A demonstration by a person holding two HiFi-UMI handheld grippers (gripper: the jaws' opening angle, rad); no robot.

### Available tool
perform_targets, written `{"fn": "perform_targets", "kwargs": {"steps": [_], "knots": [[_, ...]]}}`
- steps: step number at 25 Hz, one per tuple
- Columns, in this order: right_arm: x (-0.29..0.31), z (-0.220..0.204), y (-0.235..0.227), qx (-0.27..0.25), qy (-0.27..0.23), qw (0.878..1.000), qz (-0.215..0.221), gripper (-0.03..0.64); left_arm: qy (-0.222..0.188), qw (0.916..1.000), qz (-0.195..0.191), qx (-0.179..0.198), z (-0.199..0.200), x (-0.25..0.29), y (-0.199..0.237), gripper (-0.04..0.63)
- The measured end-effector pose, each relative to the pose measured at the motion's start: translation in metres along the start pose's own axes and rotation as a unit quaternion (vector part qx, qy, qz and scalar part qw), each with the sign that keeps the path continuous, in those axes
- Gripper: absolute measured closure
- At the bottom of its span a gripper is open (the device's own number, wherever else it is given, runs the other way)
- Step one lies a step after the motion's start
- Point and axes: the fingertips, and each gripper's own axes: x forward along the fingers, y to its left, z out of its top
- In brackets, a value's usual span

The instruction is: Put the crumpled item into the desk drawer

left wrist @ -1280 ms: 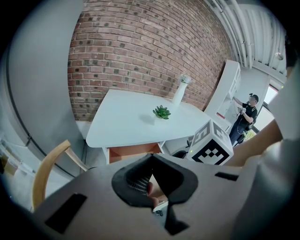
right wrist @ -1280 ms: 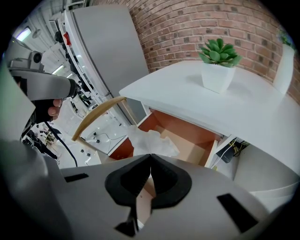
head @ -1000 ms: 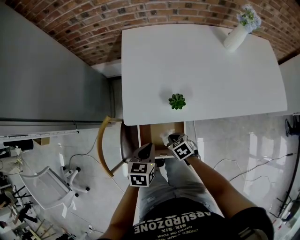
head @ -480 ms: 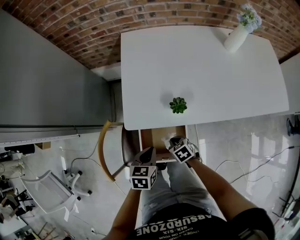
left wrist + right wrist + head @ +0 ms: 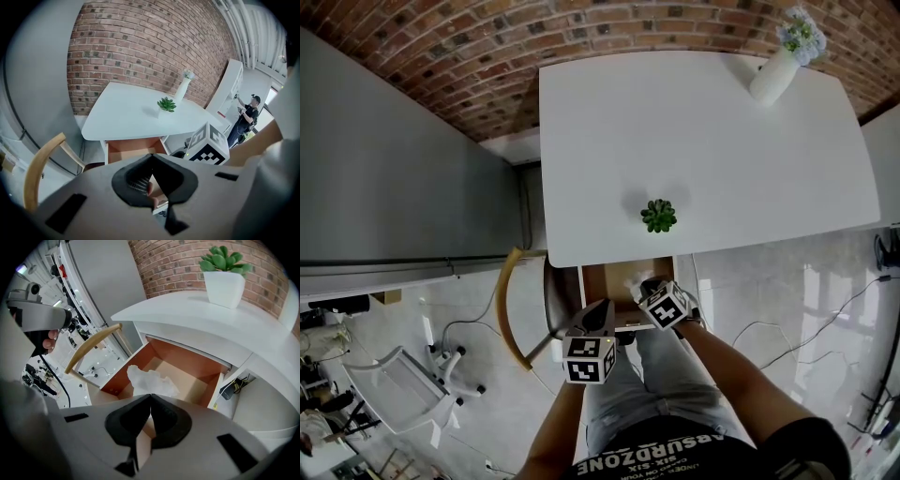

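Observation:
The crumpled item is a wad of white paper (image 5: 147, 379). My right gripper (image 5: 150, 395) is shut on it, and the wad sticks out past the tips. It hangs over the open wooden drawer (image 5: 187, 366) under the white desk's (image 5: 703, 141) front edge. From the head camera, the right gripper (image 5: 643, 287) is above the drawer (image 5: 614, 279). My left gripper (image 5: 602, 309) hovers at the drawer's near left corner. Its tips meet in the left gripper view (image 5: 151, 155), with nothing visible between them, and the drawer (image 5: 131, 149) lies beyond.
A small green plant (image 5: 658, 216) stands near the desk's front edge above the drawer, and a white vase with flowers (image 5: 773, 70) at the far right corner. A wooden chair (image 5: 511, 300) is to the drawer's left. A person (image 5: 246, 119) stands far off.
My right gripper has sunk slightly toward the drawer with the paper still in it. The left gripper has stayed about where it was.

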Motion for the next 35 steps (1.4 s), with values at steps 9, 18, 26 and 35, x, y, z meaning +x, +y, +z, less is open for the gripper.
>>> {"fn": "perform_targets", "kwargs": {"steps": [9,18,26,35], "knots": [[0.013,-0.003,0.000,-0.003,0.011,1.000,-0.001,0.618,0.004,1.0000,-0.008,0.000,-0.005,0.007,0.000,0.589],[0.025,-0.008,-0.004,-0.002,0.020,1.000,-0.002,0.618,0.007,0.9999,-0.015,-0.003,-0.011,0.015,0.001,0.589],[0.040,-0.013,-0.009,-0.004,0.036,0.999,0.000,0.618,0.009,0.9998,-0.016,-0.006,-0.014,0.025,0.005,0.589],[0.052,-0.015,-0.009,-0.005,0.050,0.999,0.005,0.618,0.014,0.9996,-0.020,-0.012,-0.019,0.033,0.009,0.589]]}}
